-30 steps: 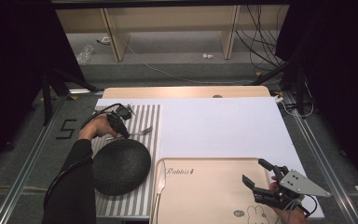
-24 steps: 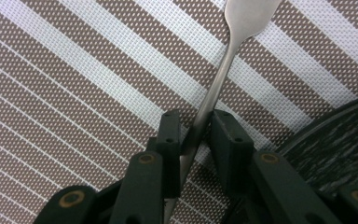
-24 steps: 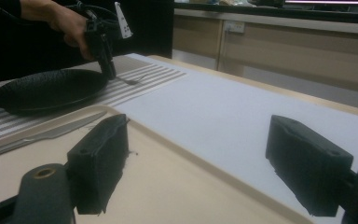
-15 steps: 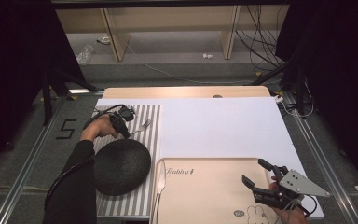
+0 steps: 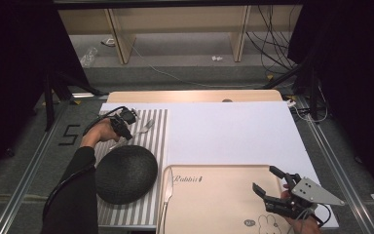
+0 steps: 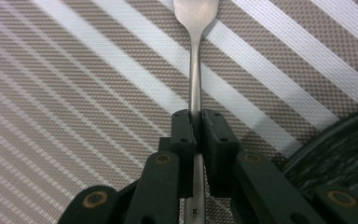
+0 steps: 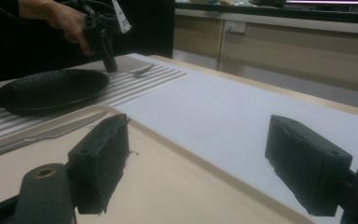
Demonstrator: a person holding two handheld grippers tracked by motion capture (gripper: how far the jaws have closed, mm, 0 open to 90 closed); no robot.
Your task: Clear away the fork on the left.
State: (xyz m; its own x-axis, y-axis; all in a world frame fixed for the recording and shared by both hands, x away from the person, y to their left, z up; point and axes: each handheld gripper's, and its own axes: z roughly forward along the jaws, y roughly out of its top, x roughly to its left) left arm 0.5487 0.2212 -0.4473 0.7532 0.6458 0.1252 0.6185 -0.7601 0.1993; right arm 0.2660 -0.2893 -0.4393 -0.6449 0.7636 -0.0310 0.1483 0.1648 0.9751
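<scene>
A silver fork (image 6: 195,70) is clamped by its handle between the pads of the left gripper (image 5: 125,127), whose jaws have just been closing onto it; the fork is seen over the far part of a striped placemat (image 5: 157,131) at the table's left, its head pointing away from the hand and toward the white mat. Whether the fork rests on the placemat or is held just above it cannot be told. Just behind the gripper, on the near side, a round black plate (image 5: 125,173) is set on the same placemat, its dark rim seen at the lower right of the left gripper view (image 6: 340,144). A knife (image 5: 166,197) is laid along the left edge of a beige tray (image 5: 214,195) printed with a rabbit drawing; the tray is placed beside the plate on the near part of a wide white mat (image 5: 229,131). The right gripper (image 5: 271,186) is held over the tray's right side, well apart from the fork, with its jaws standing wide and nothing between them. From the right gripper view, the plate (image 7: 51,88) and knife (image 7: 46,134) are seen lying between that gripper and the fork.
</scene>
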